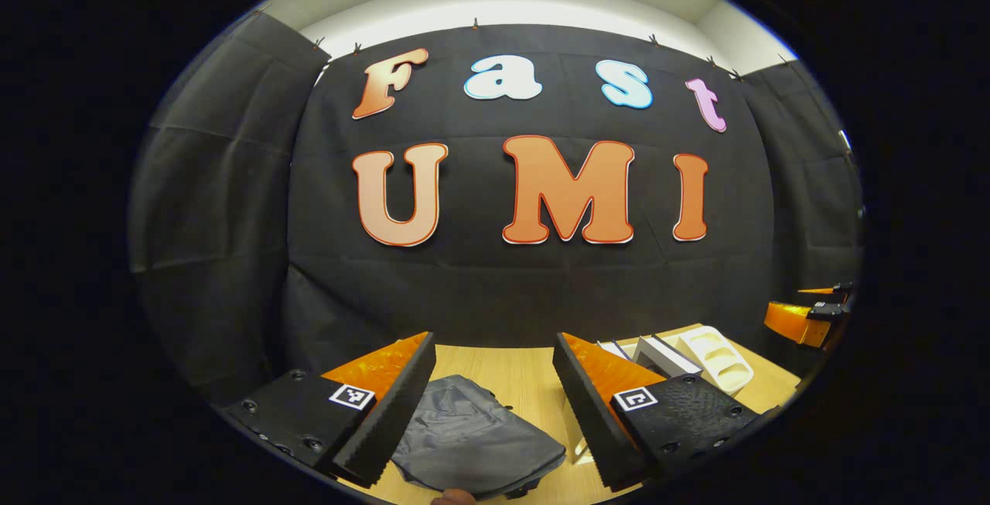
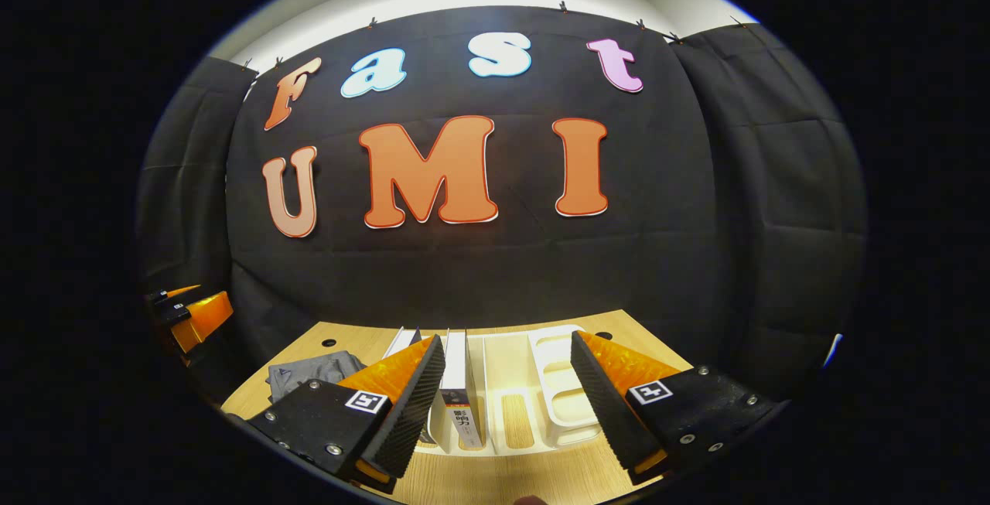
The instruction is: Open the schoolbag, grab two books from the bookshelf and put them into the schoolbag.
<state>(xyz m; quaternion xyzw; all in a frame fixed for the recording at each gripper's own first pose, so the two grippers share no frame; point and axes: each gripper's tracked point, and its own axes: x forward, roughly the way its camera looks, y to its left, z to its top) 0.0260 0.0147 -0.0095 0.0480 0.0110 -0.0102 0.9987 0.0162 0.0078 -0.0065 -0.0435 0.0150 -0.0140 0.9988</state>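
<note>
Light wooden bench (image 1: 510, 370): carries all task items, seen low in both views under the black cloth wall.

Dark grey fabric schoolbag (image 1: 472, 439): lying flat and slack on the bench, directly ahead of and below the left hand-held gripper (image 1: 495, 412), framed between its two fingers. Long axis running roughly away from the gripper toward the far edge of the bench. No open mouth visible; judged still closed. Also seen at the left part of the bench in the right gripper view (image 2: 309, 370).

White plastic slotted bookshelf (image 2: 534, 393): resting on the bench directly ahead of the right hand-held gripper (image 2: 506, 404), dividers running away from the gripper. Seen to the right of the schoolbag in the left gripper view (image 1: 715, 362), near the bench's right edge.

Upright white-covered books (image 2: 460, 389): standing in the left slots of the bookshelf, spines facing the right hand-held gripper, just beside its left finger.

Left hand-held gripper: fingers spread apart, holding nothing. Right hand-held gripper: fingers spread apart, holding nothing.

Assessment: task at its first step. Left hand-held gripper nearer the schoolbag, right hand-held gripper nearer the books. Opening likely to need a descent onto the bag's near end; zip location not discernible.
</note>
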